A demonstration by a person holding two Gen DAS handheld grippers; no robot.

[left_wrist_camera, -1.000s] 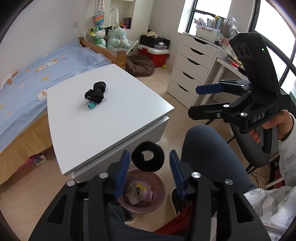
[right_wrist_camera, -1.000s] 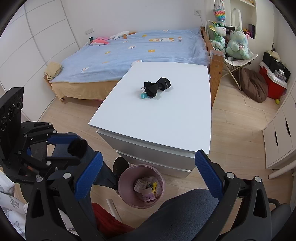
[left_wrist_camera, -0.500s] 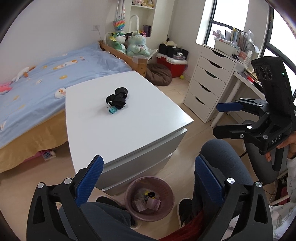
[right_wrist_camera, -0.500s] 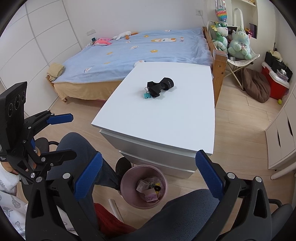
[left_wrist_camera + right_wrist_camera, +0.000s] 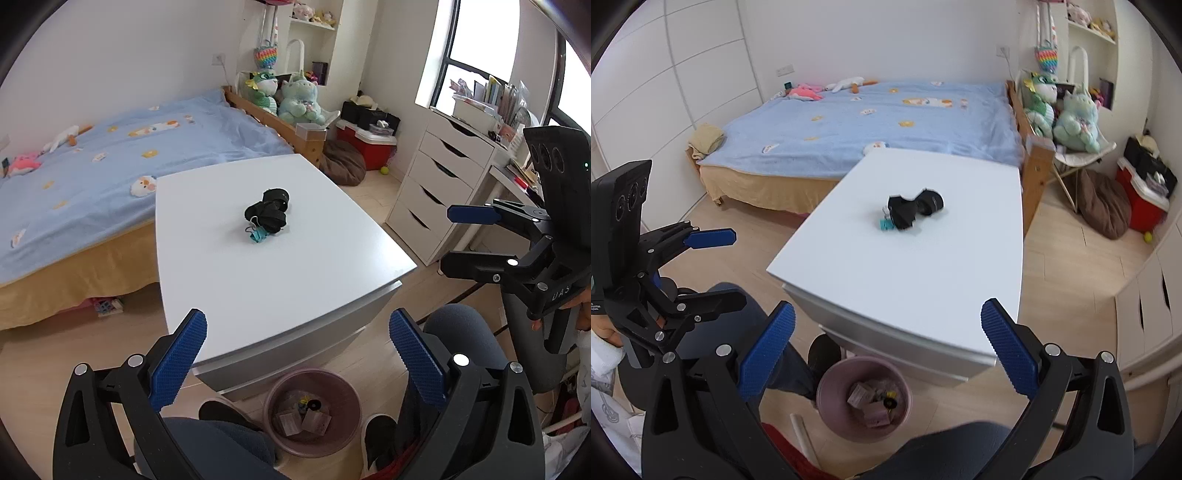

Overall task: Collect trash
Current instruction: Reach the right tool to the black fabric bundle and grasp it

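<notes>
A small heap of black trash (image 5: 271, 214) with a teal binder clip (image 5: 256, 236) lies mid-way across the white table (image 5: 258, 288); the right wrist view shows the same black heap (image 5: 912, 208) and clip (image 5: 884, 224). On the floor by the table's near corner stands a mauve bin (image 5: 269, 406), (image 5: 827, 380), holding paper scraps and a black ring (image 5: 314, 405). My left gripper (image 5: 295, 332), (image 5: 733, 267) hangs open and empty above the bin. My right gripper (image 5: 888, 317), (image 5: 460, 236) is also open and empty, beside it.
A blue-covered bed (image 5: 110, 155) runs behind the table. White drawers (image 5: 436, 184) and a desk stand to the right, with plush toys (image 5: 299, 99) and a red box (image 5: 369, 142) at the back. The person's knees and shoes flank the bin.
My left gripper's jaws spread wide and let go of the black ring, which now lies in the bin. Both views have swung up toward the table.
</notes>
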